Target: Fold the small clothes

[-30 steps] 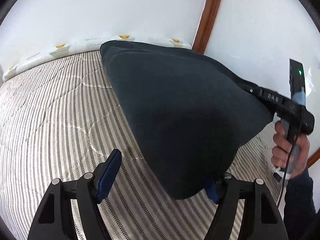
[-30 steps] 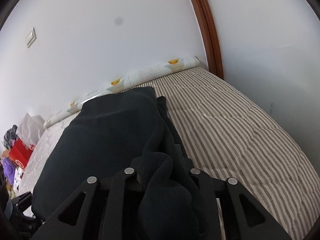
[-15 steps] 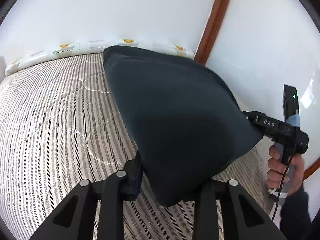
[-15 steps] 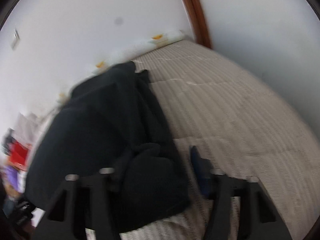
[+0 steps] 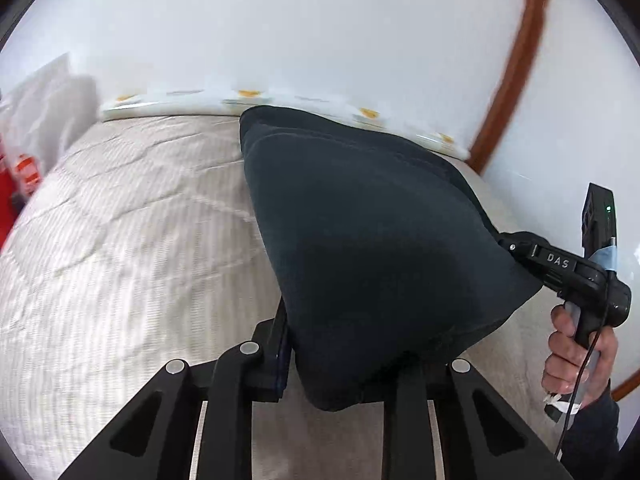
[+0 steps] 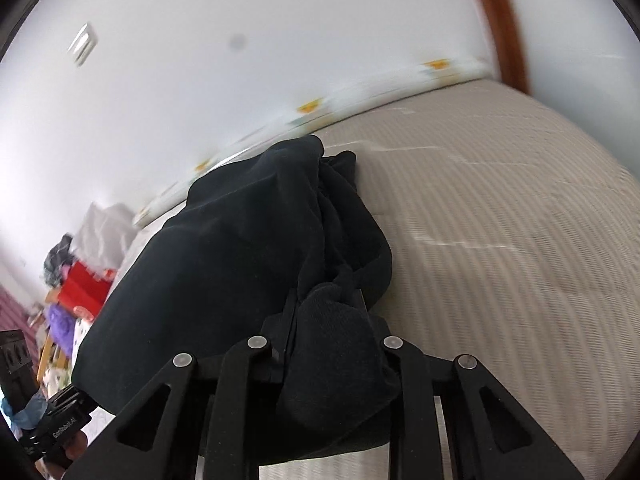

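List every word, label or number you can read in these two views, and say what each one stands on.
"DAS": pale raised letters on the black body of the right gripper, seen in the left wrist view.
"GenRobot.AI": small pale print on the body of the left gripper, seen at the lower left of the right wrist view.
Red boxes beside the bed: any print is too blurred to read.
Nothing readable on the dark garment.

striped mattress (image 5: 120,264), white wall (image 5: 300,20), red box (image 6: 86,286)

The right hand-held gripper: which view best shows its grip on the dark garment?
Right wrist view: the right hand-held gripper pinches bunched dark garment between its fingers. Left wrist view shows only its body and holding hand; cloth hides the tips.
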The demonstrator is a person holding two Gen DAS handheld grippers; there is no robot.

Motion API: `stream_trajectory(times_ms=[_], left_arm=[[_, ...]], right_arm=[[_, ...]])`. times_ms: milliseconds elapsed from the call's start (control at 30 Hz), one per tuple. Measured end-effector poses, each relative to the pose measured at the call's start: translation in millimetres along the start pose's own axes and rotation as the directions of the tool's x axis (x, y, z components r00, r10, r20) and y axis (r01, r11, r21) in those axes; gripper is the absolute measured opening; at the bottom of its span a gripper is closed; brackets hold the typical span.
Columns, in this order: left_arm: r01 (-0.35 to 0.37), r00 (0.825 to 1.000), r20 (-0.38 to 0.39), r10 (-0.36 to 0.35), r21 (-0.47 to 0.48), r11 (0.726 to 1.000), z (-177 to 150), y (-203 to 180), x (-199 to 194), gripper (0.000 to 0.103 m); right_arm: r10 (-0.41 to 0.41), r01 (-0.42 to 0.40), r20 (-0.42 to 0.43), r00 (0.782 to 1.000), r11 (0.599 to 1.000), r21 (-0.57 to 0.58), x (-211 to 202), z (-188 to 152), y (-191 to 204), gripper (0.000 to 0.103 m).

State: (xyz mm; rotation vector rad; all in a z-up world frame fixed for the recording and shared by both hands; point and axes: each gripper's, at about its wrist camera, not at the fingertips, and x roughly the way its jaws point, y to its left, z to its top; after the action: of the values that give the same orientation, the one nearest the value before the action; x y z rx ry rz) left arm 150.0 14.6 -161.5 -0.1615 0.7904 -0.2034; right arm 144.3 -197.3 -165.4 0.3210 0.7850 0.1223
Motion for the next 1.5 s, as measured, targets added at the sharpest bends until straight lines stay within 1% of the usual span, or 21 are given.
stream_trajectory(times_ms=[100,200,300,400,467,533,567,633,733,833,933,1000,1033,1133,1267,1300,1333,1367,1400,1467,1500], left_arm=[[0.007,1.000,-0.031,-0.008,-0.017,1.000,-5,26,-5,0.022],[0.024,0.997,-0.067,-0.026,-0.030,0.999,-10,36,2,0.022],[0.010,0.997,-0.073,-0.011,-0.012,1.000,-16,33,1,0.025],[0.011,0.996,-0.088,-0.011,-0.001,1.000,-22,29,-4,0.028],[0.033,0.995,-0.095,-0.033,0.000,0.999,-24,27,-6,0.034],[0.034,0.997,-0.063,-0.033,0.020,0.999,-31,22,-22,0.051],[0.037,0.999,-0.041,-0.036,0.034,0.999,-33,19,-29,0.055],[0.048,0.999,-0.002,-0.048,0.062,0.997,-36,13,-45,0.059],[0.038,0.998,0.042,-0.042,0.083,0.996,-30,8,-63,0.059],[0.010,0.998,0.069,-0.016,0.094,0.996,-14,7,-64,0.059],[-0.034,0.998,0.060,0.029,0.085,0.996,0,14,-50,0.059],[-0.130,0.990,0.069,0.124,0.092,0.987,3,17,-39,0.059],[-0.135,0.990,0.050,0.131,0.099,0.986,1,19,-30,0.060],[-0.096,0.994,-0.041,0.099,0.069,0.993,-6,28,-9,0.060],[-0.085,0.995,-0.039,0.087,0.048,0.995,-2,32,-12,0.061],[-0.080,0.996,-0.036,0.081,0.043,0.996,-1,32,-14,0.061],[-0.081,0.996,-0.037,0.083,0.049,0.995,2,32,-15,0.061],[-0.087,0.995,-0.041,0.089,0.058,0.995,3,31,-14,0.061],[-0.089,0.995,-0.042,0.092,0.067,0.994,5,30,-13,0.061],[-0.075,0.996,-0.038,0.078,0.074,0.994,7,29,-14,0.061],[-0.064,0.997,-0.033,0.066,0.078,0.995,9,29,-14,0.061]], right_arm=[[0.026,-0.027,-0.007,1.000,0.998,-0.065,3,-5,30,0.023],[0.022,-0.020,0.013,1.000,0.988,-0.151,-13,-18,44,0.025],[-0.020,0.021,0.003,1.000,0.981,-0.194,-25,-28,43,0.030],[-0.073,0.079,0.034,0.997,0.965,-0.252,-47,-30,43,0.030],[-0.093,0.116,0.097,0.991,0.955,-0.273,-65,-27,48,0.032],[-0.064,0.105,0.147,0.987,0.952,-0.289,-79,-25,57,0.034],[-0.040,0.084,0.145,0.989,0.949,-0.304,-80,-25,63,0.034],[-0.032,0.076,0.134,0.990,0.938,-0.337,-72,-29,71,0.034],[-0.104,0.130,0.090,0.990,0.918,-0.374,-49,-42,71,0.034],[-0.130,0.131,0.025,0.991,0.934,-0.331,-39,-51,52,0.033],[-0.108,0.107,0.015,0.994,0.944,-0.313,-49,-44,46,0.033],[-0.116,0.120,0.030,0.993,0.935,-0.334,-52,-35,51,0.033],[-0.120,0.126,0.040,0.992,0.932,-0.341,-51,-30,53,0.033],[-0.103,0.109,0.035,0.994,0.935,-0.338,-40,-16,58,0.033],[-0.086,0.083,0.006,0.996,0.946,-0.314,-11,-3,64,0.033],[-0.086,0.078,-0.011,0.996,0.948,-0.308,-2,0,66,0.030],[-0.083,0.072,-0.022,0.996,0.951,-0.301,5,0,67,0.009],[-0.077,0.064,-0.033,0.996,0.952,-0.299,11,1,67,0.003],[-0.067,0.055,-0.028,0.997,0.953,-0.297,12,3,66,0.003],[-0.044,0.052,0.039,0.998,0.967,-0.248,-1,8,52,0.003],[-0.023,0.032,0.039,0.999,0.971,-0.237,-5,8,45,0.002]])
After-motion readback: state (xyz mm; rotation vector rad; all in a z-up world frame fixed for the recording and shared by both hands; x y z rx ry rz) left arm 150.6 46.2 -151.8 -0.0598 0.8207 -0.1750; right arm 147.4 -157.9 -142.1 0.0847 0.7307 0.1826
